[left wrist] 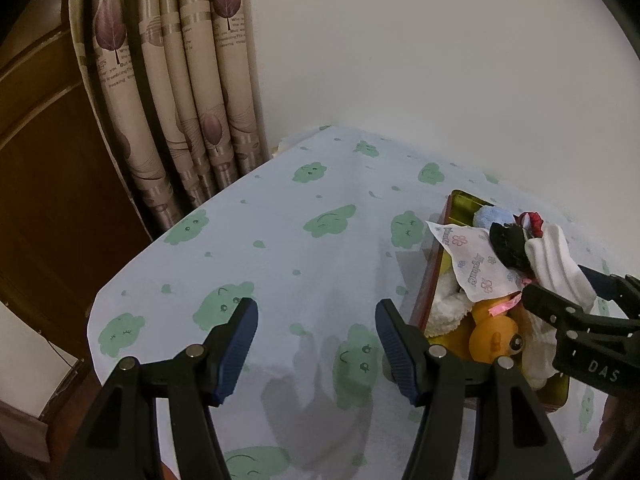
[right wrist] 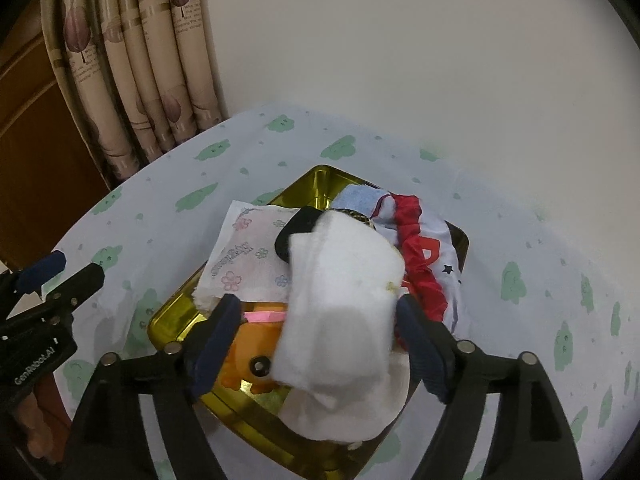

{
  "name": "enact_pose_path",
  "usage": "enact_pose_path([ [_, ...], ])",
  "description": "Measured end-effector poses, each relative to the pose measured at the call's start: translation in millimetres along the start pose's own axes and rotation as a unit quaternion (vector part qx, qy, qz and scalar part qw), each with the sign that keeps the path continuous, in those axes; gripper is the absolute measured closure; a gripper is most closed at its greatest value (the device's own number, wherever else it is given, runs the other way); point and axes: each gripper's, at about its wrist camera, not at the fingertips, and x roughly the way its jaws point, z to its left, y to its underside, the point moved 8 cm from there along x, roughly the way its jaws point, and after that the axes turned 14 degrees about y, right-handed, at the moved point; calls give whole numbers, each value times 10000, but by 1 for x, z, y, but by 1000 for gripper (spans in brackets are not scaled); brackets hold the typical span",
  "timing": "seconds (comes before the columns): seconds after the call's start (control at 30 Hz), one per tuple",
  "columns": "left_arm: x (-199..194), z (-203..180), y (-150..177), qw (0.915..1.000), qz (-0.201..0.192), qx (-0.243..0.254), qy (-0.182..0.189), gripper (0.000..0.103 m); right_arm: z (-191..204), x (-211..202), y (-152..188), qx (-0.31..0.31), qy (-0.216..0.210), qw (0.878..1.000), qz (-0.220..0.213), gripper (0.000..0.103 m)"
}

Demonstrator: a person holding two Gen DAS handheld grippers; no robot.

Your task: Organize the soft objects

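Two grippers stand spread: the left gripper [left wrist: 316,344] hangs empty over the cloud-print tablecloth [left wrist: 280,248]; the right gripper [right wrist: 320,340] straddles a white sock [right wrist: 340,300], pads apart from it. The sock lies atop the soft things heaped in the gold tin [right wrist: 316,184].

A pale tablecloth [left wrist: 280,248] printed with green cloud faces covered the table, creased near its middle. Beyond the table's far left corner hung a beige curtain [left wrist: 192,92] in heavy folds, patterned with purple leaves and lines of small text. A plain white wall [left wrist: 420,60] ran along the table's far edge, and dark brown wooden panelling [left wrist: 44,168] stood left of the curtain.
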Motion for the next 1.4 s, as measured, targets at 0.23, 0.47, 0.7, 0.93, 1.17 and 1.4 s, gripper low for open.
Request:
enact_pose_path([
  [0.23,1,-1,2,10000,34,-4,14,40,-4,-11,2,45,62,10000,-35,17],
  [0.47,2,-10,4,9999,58,65,78,40,-18,-26,16,411,469,9981,-11,10],
  [0.7,2,-24,8,9996,93,207,155,40,-32,-39,37,744,713,9946,139,10],
  [0.93,3,-39,12,9989,148,389,216,40,-42,-55,53,889,933,9916,98,9],
  [1.17,3,-49,15,9983,175,513,229,40,-44,-54,61,948,828,9918,200,8],
  [1.4,4,-54,17,9978,210,574,243,40,-45,-55,64,997,821,9913,235,8],
])
